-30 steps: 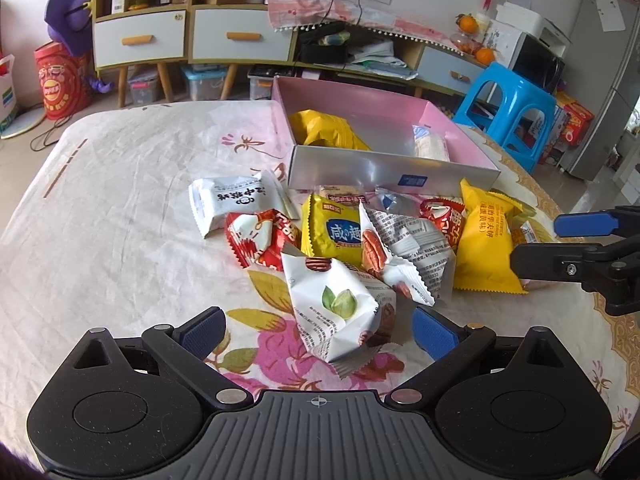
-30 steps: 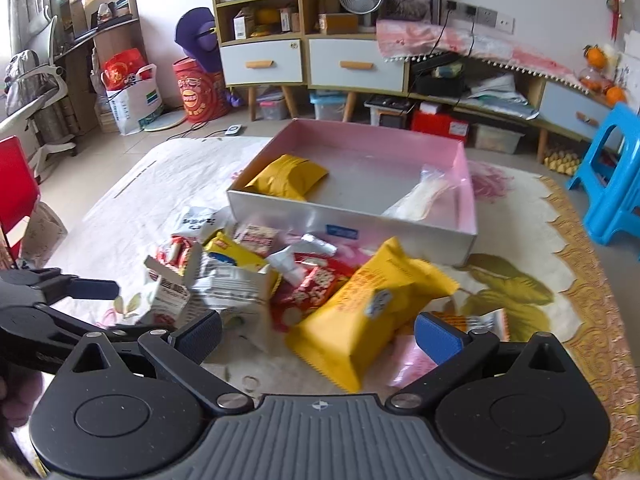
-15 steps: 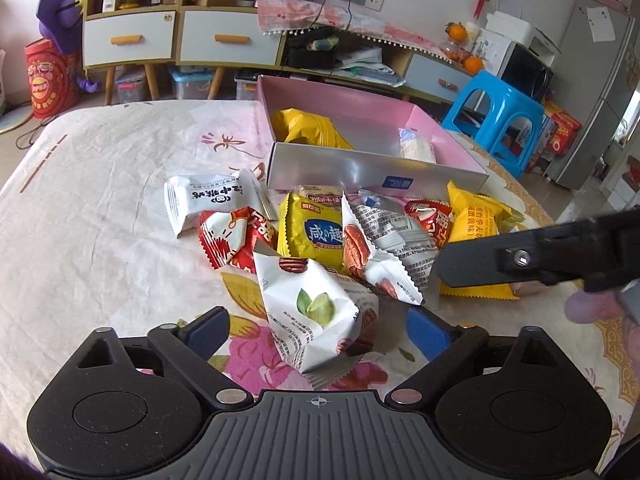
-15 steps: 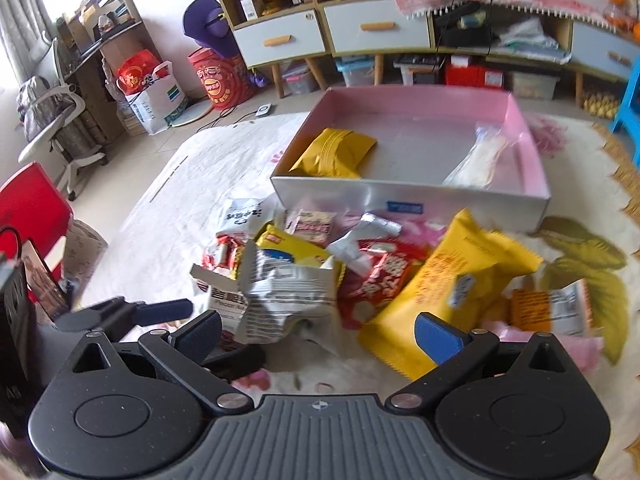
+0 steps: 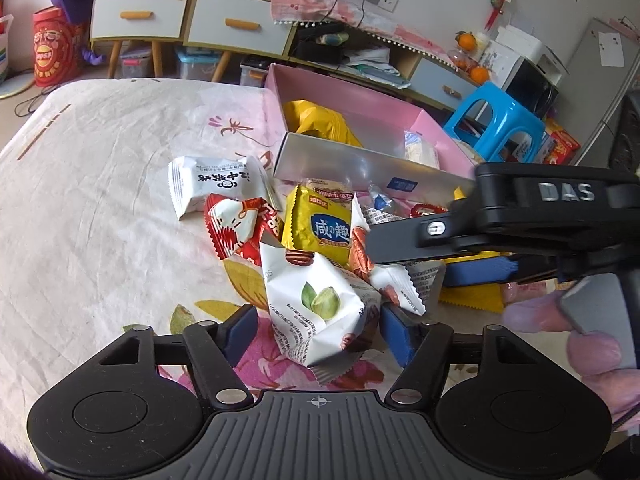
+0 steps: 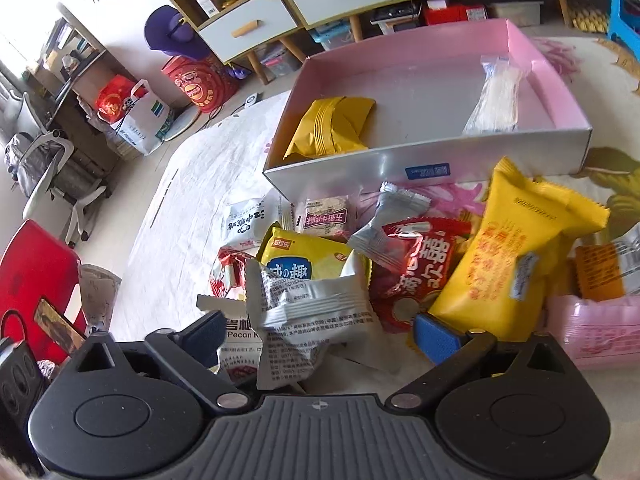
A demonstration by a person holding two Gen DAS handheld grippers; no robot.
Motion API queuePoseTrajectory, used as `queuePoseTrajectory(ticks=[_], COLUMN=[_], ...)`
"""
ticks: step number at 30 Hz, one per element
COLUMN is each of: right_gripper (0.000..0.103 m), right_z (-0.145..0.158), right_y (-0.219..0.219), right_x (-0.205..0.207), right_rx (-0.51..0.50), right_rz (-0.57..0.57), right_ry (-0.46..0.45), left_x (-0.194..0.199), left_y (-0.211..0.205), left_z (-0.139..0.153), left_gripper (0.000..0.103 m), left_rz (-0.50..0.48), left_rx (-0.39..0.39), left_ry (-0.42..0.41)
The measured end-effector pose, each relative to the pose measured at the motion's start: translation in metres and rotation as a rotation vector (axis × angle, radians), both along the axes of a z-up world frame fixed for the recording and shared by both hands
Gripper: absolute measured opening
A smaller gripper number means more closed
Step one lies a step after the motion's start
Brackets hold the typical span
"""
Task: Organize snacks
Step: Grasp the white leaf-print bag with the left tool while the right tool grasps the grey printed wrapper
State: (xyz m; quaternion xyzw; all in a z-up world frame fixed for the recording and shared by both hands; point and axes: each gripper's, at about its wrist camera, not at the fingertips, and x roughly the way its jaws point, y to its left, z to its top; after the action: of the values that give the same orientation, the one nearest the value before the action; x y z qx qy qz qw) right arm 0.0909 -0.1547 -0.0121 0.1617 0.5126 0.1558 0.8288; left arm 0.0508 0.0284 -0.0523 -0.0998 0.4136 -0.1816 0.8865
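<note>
Now the left hand-held gripper [image 5: 318,330] stands released, its blue pads either side of a white pistachio packet [image 5: 320,312] lying on the near part of the table [image 5: 100,200]. Likewise spread wide, the right hand-held gripper [image 6: 320,334] straddles a silver packet [image 6: 308,320] in the heap of snacks, near the pink box [image 6: 400,164], which holds a yellow packet [image 6: 332,126] at its left and a clear packet [image 6: 496,100] at its right.

Snack packets [image 6: 400,264] crowd the desk [image 5: 100,208] before the pink box [image 6: 424,160]. The desk's left side lies open. The right tool [image 5: 472,256] bars the right.
</note>
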Motion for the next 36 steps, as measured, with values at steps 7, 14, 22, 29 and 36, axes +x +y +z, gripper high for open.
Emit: queuePoseTrajectory(ticks=[7, 14, 22, 29, 36], right_gripper=[0.075, 0.061, 0.054, 0.053, 0.053], right_z=[-0.006, -0.004, 0.007, 0.012, 0.023], right_y=[0.004, 0.001, -0.004, -0.01, -0.013], right_x=[0.002, 0.003, -0.003, -0.003, -0.005], right_rx=[0.0, 0.002, -0.008, 0.018, 0.039], right_rz=[0.005, 0.011, 0.019, 0.003, 0.001], right_ry=[0.019, -0.004, -0.049, -0.049, -0.067], left_x=[0.0, 0.001, 0.0, -0.002, -0.003], left_y=[-0.001, -0.002, -0.002, -0.002, -0.002], left_z=[0.0, 0.0, 0.001, 0.006, 0.016], left_gripper=[0.063, 0.063, 0.053, 0.049, 0.048], left_rz=[0.0, -0.002, -0.012, -0.017, -0.022], left_rx=[-0.003, -0.004, -0.003, 0.0, -0.008], left_ry=[0.004, 0.005, 0.003, -0.007, -0.016])
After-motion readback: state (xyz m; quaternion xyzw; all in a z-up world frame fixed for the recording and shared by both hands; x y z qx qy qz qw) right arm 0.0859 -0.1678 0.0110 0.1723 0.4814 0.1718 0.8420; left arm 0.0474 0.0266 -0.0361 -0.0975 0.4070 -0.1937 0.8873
